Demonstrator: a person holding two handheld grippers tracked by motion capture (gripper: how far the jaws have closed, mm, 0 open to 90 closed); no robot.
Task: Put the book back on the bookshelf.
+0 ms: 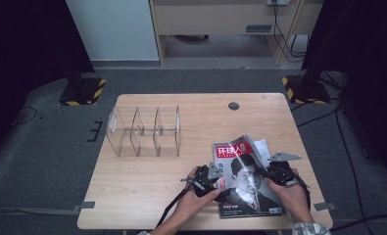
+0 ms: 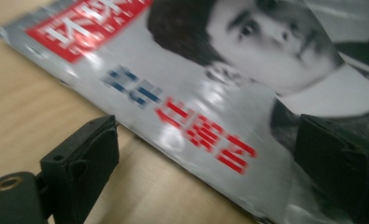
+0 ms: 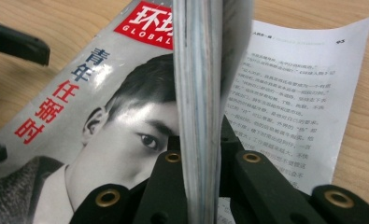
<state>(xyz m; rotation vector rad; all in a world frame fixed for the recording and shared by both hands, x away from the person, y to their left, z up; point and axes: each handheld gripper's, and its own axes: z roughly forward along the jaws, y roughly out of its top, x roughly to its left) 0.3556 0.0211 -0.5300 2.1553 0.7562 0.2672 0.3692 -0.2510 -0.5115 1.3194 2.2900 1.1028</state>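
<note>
A magazine (image 1: pixel 245 176) headed "GLOBAL" is clamped by the right claw (image 3: pixel 201 186) near the table's (image 1: pixel 147 181) front edge; the left claw (image 2: pixel 205 154) is held wide open, gripping nothing.

One magazine (image 1: pixel 245 178), one clear organizer (image 1: pixel 144 131)

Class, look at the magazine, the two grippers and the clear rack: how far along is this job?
Done: the right gripper has shut on the magazine's page edges, lifting its side. In hand: the left gripper stands open at the opposite edge, cover between its jaws, not pinched. Left: the magazine still rests on the table; the clear rack holds nothing, probably its destination.
</note>
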